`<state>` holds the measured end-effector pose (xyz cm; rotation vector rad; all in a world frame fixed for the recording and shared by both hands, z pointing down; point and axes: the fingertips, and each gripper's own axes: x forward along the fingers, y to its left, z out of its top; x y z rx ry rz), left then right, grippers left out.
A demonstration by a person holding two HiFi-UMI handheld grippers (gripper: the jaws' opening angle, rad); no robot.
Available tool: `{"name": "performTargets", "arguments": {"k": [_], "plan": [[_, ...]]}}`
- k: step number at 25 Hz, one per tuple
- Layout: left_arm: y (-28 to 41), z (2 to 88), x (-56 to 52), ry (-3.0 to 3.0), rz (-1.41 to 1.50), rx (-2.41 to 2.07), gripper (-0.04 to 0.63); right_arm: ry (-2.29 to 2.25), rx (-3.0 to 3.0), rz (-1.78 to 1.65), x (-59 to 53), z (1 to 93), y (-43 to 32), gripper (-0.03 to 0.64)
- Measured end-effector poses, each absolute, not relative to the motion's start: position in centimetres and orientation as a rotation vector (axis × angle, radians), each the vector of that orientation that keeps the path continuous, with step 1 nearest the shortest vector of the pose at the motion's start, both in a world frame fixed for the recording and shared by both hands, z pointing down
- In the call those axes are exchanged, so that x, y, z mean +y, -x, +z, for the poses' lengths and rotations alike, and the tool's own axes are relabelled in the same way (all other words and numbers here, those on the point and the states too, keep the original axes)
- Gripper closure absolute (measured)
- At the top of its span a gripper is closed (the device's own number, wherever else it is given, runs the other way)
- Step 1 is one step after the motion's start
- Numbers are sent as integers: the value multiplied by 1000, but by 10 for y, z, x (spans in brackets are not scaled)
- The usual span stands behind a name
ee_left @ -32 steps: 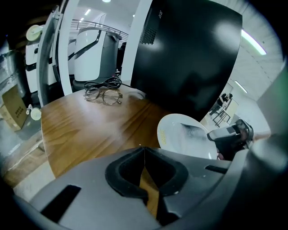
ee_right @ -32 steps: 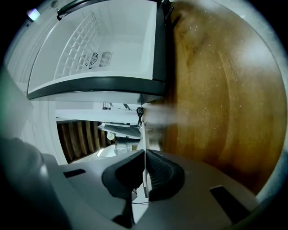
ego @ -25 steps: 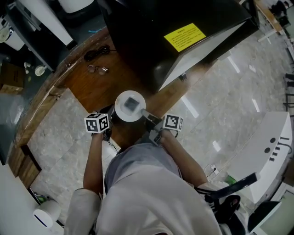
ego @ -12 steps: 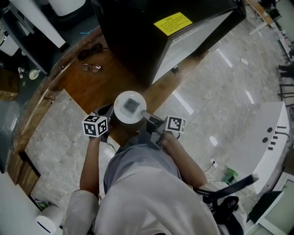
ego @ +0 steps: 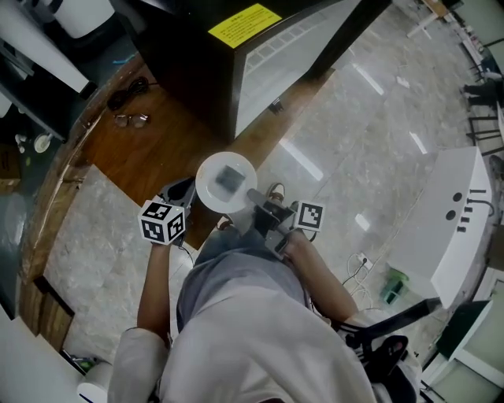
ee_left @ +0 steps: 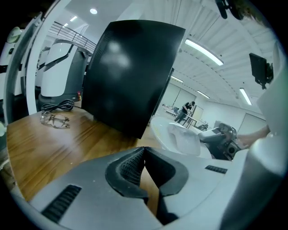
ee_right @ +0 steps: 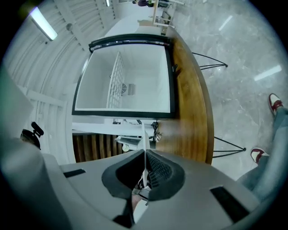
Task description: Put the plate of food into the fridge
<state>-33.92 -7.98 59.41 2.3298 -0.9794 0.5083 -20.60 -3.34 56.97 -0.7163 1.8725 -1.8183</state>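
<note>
Between plate [ego: 205, 178] and fridge [ego: 277, 57], bare tabletop [ego: 253, 135]

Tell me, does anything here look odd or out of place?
Nothing looks spilled or broken. The one odd sight is that the plate of food is held only by its rim, pinched in the right gripper, while the left gripper is shut on nothing. A pair of glasses lies loose on the wooden counter.

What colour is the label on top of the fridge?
The label is yellow, clearest in the head view.
</note>
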Motion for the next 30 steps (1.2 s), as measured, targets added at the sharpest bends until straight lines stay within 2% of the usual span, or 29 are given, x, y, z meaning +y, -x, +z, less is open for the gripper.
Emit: {"name": "performTargets", "arguments": {"k": [8,17,30], "plan": [[198,566,-86,-2390,498,-859,577,755,1827,-1734,-45,539,75,594],[87,569,-104,-2391,487,-781,577,760,1791,-1765,-74,540,-27,594],[-77,544,-149,-2417,407,-913,577,679,1846,-1750,-136,515,-185,594]]}}
